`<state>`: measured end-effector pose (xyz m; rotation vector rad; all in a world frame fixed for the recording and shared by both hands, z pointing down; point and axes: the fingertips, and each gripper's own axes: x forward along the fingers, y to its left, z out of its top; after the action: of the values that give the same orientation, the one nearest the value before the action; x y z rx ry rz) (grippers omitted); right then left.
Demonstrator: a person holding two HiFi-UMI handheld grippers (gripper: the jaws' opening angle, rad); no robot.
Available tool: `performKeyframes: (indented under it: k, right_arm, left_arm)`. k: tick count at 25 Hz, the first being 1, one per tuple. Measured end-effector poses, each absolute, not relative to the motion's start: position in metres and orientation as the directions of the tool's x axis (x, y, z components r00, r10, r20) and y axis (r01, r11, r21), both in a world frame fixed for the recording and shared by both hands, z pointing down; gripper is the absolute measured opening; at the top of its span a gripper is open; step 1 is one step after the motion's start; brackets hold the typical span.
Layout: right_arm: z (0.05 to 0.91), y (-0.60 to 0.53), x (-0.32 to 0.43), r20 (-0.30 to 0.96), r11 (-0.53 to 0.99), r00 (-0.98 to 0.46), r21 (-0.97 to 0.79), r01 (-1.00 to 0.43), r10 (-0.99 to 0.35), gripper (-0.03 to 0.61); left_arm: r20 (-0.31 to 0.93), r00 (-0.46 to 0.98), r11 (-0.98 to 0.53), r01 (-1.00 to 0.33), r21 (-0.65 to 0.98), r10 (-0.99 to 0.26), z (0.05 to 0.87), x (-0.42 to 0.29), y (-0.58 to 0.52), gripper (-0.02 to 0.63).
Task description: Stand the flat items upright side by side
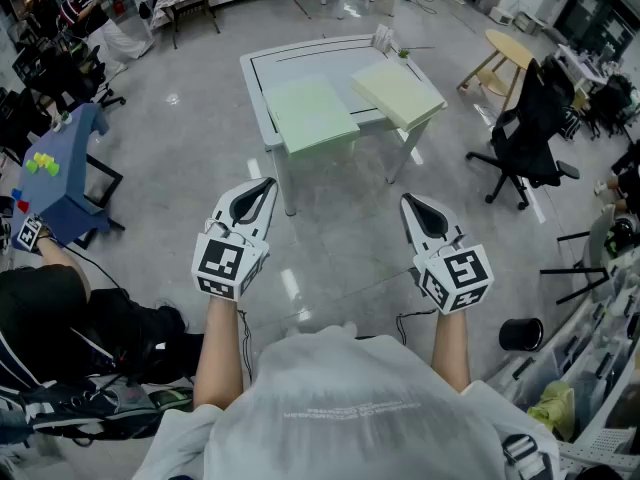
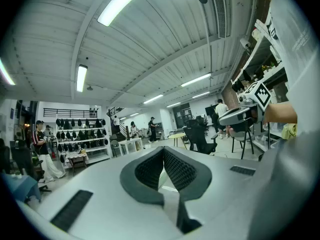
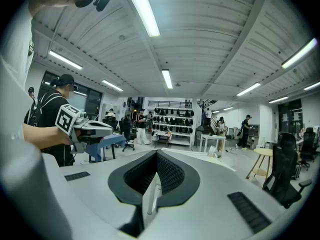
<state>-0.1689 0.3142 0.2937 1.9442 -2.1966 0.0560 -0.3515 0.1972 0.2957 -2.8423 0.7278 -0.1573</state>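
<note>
Two flat items lie on a white table (image 1: 262, 63) ahead of me: a pale green one (image 1: 312, 116) at the near left, overhanging the edge, and a pale yellow one (image 1: 397, 92) at the right, overhanging the corner. Both lie flat. My left gripper (image 1: 268, 183) and right gripper (image 1: 406, 200) are held out level in front of my body, well short of the table, above bare floor. In the left gripper view the jaws (image 2: 163, 149) are shut on nothing; in the right gripper view the jaws (image 3: 156, 153) are shut and empty too.
A small white stand (image 1: 383, 38) sits at the table's far corner. A black office chair (image 1: 530, 128) and a round wooden stool (image 1: 507, 48) stand to the right. A blue table (image 1: 65, 168) and a seated person (image 1: 40, 308) are at the left. A black bin (image 1: 521, 334) is near right.
</note>
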Motion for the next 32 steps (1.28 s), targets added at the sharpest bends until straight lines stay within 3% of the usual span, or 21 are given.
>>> performKeyframes:
  k: [9,27,28,30,32]
  right_arm:
    - [0.303,0.307,-0.126,0.236,0.107,-0.041,0.275,-0.955,-0.971,0.026]
    - [0.336,0.311,-0.026,0.180,0.151,-0.129,0.114,-0.982,-0.975,0.029]
    - [0.335,0.307,-0.025,0.173,0.155,-0.135,0.106,-0.982,-0.976,0.030]
    - [0.336,0.295,-0.022,0.171,0.164,-0.146,0.092,-0.982,-0.974,0.038]
    - [0.340,0.281,-0.017,0.181,0.170,-0.154,0.078,-0.982,-0.971,0.059]
  left_arm:
    - [0.100,0.841,-0.837,-0.503,-0.215,-0.531,0.302,-0.335,0.177,0.020]
    - [0.132,0.789,-0.793,-0.566,-0.225,-0.600,0.329,-0.274,0.206,0.023]
    - [0.137,0.787,-0.794,-0.569,-0.216,-0.601,0.332,-0.273,0.202,0.028]
    - [0.151,0.782,-0.794,-0.575,-0.197,-0.604,0.339,-0.269,0.189,0.121]
    - [0.157,0.781,-0.796,-0.582,-0.169,-0.604,0.346,-0.263,0.173,0.138]
